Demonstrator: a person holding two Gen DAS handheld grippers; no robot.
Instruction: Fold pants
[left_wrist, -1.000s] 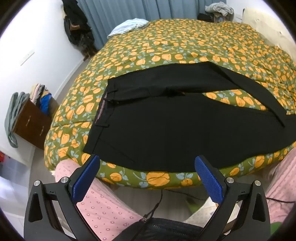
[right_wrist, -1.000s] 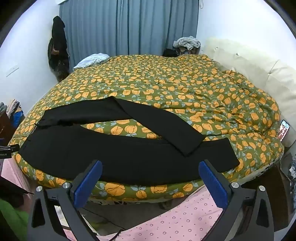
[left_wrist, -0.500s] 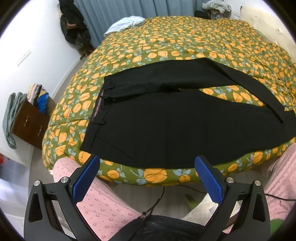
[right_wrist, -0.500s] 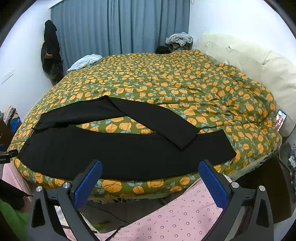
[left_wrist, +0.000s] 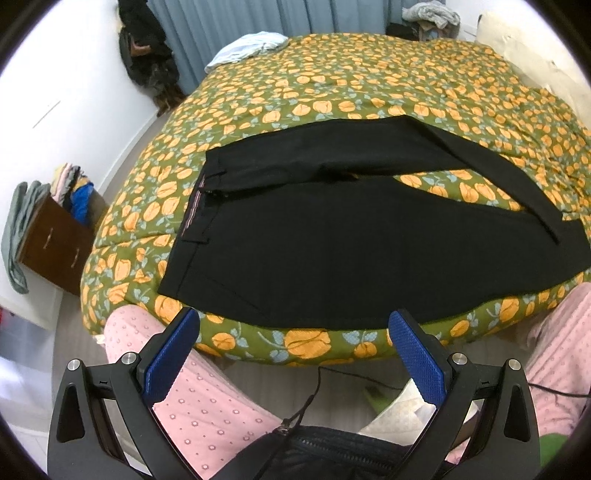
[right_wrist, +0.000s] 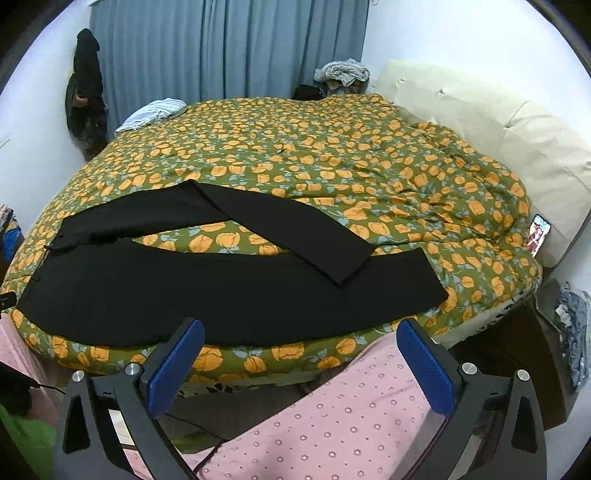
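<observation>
Black pants (left_wrist: 332, 243) lie flat along the near edge of a bed, waistband to the left. The near leg (right_wrist: 240, 295) runs straight to the right. The far leg (right_wrist: 280, 225) angles across, its cuff resting on the near leg. My left gripper (left_wrist: 293, 328) hovers open just short of the bed's edge, near the waist end, holding nothing. My right gripper (right_wrist: 299, 339) hangs open before the bed's edge, in front of the near leg, also holding nothing.
The bed's quilt (right_wrist: 332, 155) is green with orange flowers. A person's legs in pink dotted trousers (left_wrist: 207, 402) stand against the bed. A wooden drawer unit (left_wrist: 55, 240) with clothes stands left. A phone (right_wrist: 539, 234) and cream pillows (right_wrist: 498, 122) are at the right.
Both grippers have drifted slightly closer to the bed. The pants have not moved. Both grippers stay open.
</observation>
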